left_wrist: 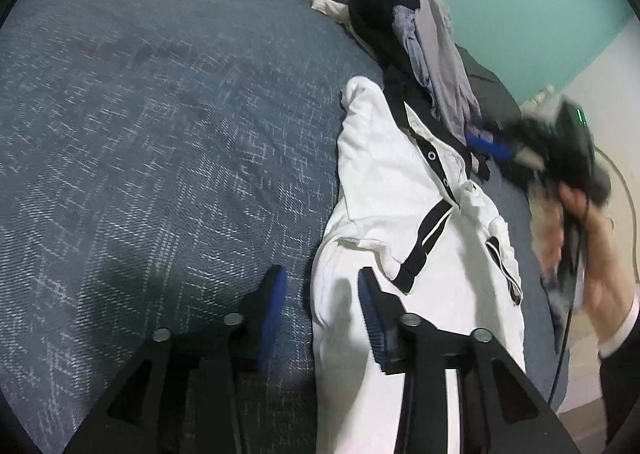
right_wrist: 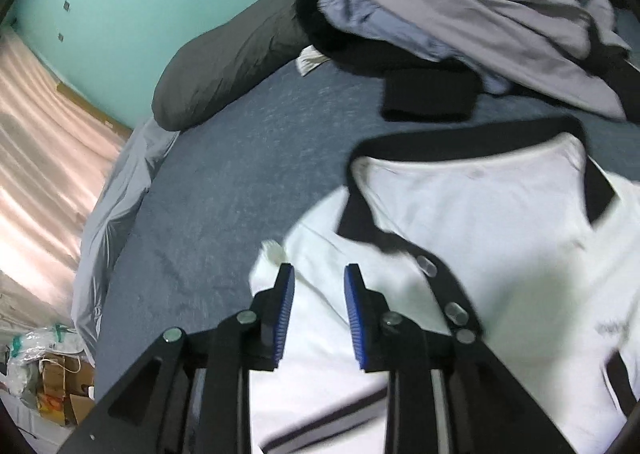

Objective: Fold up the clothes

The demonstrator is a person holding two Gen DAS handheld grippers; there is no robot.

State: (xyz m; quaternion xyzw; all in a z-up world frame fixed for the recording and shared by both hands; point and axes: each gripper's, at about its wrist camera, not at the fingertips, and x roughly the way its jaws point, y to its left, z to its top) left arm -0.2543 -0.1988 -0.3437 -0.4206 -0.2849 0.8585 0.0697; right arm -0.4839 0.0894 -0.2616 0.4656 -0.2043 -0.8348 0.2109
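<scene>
Lengthwise, white polo shirt [left_wrist: 400, 193], collar farthest.

left gripper [left_wrist: 322, 286]: agape, astride white shirt [left_wrist: 400, 189] edge | right gripper [left_wrist: 560, 149]: blurred

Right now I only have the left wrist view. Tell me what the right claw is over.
Observer: The right claw is open above the white polo shirt, just left of its black button placket.
Operator: Give me what lies beyond the collar.
Observer: A folded black garment lies flat on the blue bedspread, just behind the collar.
Operator: Report what is off the far side of the bed.
Observer: Cardboard boxes and plastic bags sit on the floor by a pale curtain.
</scene>
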